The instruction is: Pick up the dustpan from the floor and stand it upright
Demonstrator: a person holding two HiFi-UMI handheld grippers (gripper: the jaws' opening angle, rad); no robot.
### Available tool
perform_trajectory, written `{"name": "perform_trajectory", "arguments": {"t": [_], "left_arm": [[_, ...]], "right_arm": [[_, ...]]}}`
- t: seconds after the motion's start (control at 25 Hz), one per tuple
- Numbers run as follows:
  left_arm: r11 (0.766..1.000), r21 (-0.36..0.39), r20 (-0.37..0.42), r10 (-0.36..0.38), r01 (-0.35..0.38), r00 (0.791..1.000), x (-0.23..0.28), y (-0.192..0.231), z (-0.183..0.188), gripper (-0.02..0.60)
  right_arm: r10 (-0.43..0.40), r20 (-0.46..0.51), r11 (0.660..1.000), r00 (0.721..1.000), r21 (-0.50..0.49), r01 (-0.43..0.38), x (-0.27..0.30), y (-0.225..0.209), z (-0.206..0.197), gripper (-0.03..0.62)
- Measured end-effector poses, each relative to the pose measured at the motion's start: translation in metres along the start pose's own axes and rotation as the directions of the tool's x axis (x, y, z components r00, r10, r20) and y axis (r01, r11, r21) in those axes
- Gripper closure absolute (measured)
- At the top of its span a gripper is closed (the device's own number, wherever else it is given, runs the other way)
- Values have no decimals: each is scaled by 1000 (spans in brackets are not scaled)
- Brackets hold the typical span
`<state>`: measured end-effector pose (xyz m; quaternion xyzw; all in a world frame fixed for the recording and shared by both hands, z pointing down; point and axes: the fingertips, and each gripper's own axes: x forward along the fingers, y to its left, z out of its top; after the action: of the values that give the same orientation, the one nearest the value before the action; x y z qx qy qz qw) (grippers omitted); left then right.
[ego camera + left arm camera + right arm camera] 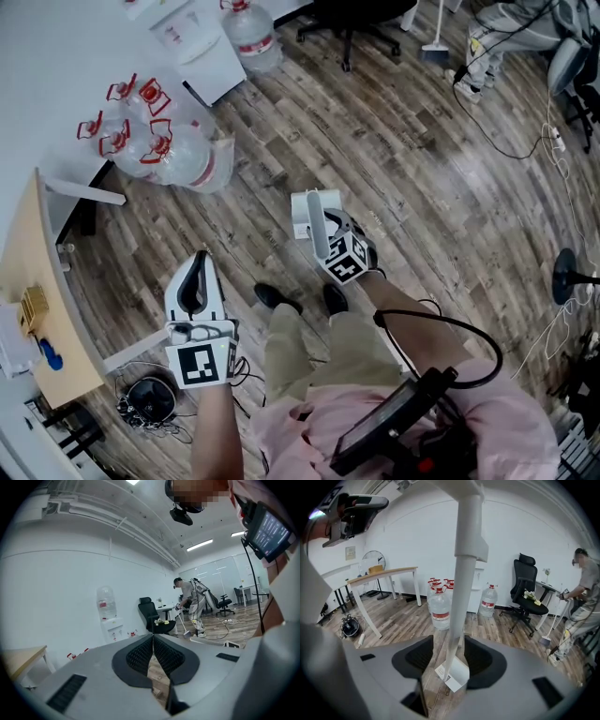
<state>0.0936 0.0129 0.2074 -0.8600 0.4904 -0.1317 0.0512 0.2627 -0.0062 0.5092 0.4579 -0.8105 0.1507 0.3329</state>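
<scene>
The dustpan (461, 597) stands upright on the wooden floor (398, 620). Its white handle passes between the jaws of the right gripper (449, 651), and its small pan rests on the boards just below them. In the right gripper view these jaws stand apart. The handle lies close to one pad, and a strip of floor shows between the handle and the other pad, so they are not clamped on it. The head view shows the same from above: the right gripper (345, 255) is just beside the dustpan (314, 211), in front of the person's shoes.

The left gripper (153, 641) has its jaws closed, pad against pad, with nothing between them. In the head view it (198, 267) is held well apart from the dustpan, near the table (28, 281).

Only the head view shows the cluster of water bottles (173, 150) lying between the table and the dustpan. Only the gripper views show the black office chair (527, 592) and a person with a broom (192, 604) further back.
</scene>
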Motion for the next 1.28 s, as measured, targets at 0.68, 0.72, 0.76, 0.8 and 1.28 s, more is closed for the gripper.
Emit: {"name": "perform_trajectory", "arguments": {"t": [0.68, 0.72, 0.76, 0.8, 1.28], "left_arm": [[996, 2, 111, 94, -95, 989, -9, -8, 94, 566], [994, 1, 126, 106, -107, 986, -10, -6, 104, 566], [993, 2, 143, 117, -118, 983, -10, -4, 115, 566], [992, 2, 161, 126, -128, 979, -11, -2, 125, 566], [984, -28, 281, 176, -175, 943, -4, -1, 210, 566]], "right_arm": [[-202, 222, 977, 954, 111, 181, -182, -81, 99, 428], [-213, 267, 975, 940, 124, 186, -195, -85, 119, 433], [-219, 314, 974, 924, 129, 186, -207, -86, 141, 441], [-217, 359, 975, 908, 127, 183, -217, -84, 162, 447], [-138, 640, 987, 756, 22, 162, -274, -49, 318, 592]]}}
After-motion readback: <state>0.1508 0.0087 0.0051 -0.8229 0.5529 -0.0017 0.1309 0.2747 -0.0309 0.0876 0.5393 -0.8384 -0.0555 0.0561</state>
